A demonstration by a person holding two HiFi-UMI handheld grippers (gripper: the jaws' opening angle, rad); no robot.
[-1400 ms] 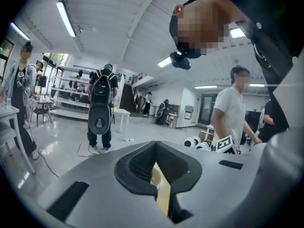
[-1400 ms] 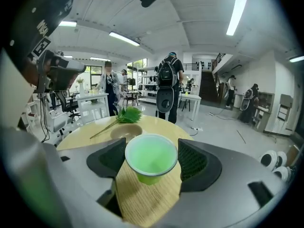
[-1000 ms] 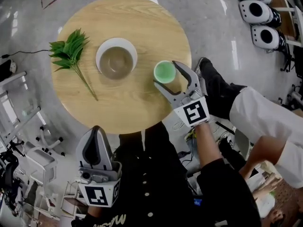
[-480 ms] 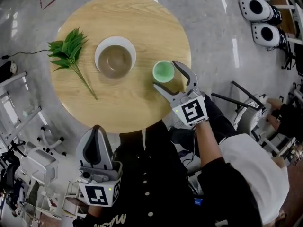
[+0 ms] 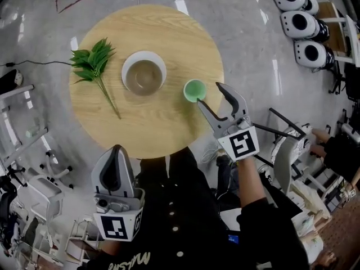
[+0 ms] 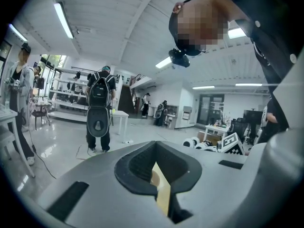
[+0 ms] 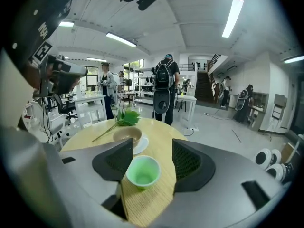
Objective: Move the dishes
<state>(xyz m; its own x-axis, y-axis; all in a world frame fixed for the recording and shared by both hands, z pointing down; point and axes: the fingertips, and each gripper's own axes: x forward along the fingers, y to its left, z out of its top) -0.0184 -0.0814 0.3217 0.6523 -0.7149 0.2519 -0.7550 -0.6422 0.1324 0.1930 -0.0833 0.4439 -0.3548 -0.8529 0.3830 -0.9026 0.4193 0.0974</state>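
Observation:
A small green cup (image 5: 194, 90) stands upright on the round wooden table (image 5: 169, 32), right of centre. My right gripper (image 5: 209, 94) is open at the table's right edge, its fingertips just short of the cup. In the right gripper view the cup (image 7: 142, 171) shows in the gap ahead of the open gripper (image 7: 153, 152). A tan bowl (image 5: 144, 75) rests on a white plate at the table's middle. My left gripper (image 5: 115, 170) hangs shut below the table's near edge, close to my body; it (image 6: 155, 161) holds nothing.
A green leafy sprig (image 5: 93, 62) lies on the table's left side. White round devices (image 5: 298, 16) sit on the floor at top right. A chair frame (image 5: 284, 145) and a person (image 5: 337, 145) are to the right. A person with a backpack (image 7: 164, 87) stands beyond the table.
My right gripper has drawn back toward the table's edge, so the cup is now at its fingertips rather than between the jaws. The person on the right has moved away. The left gripper has stayed put.

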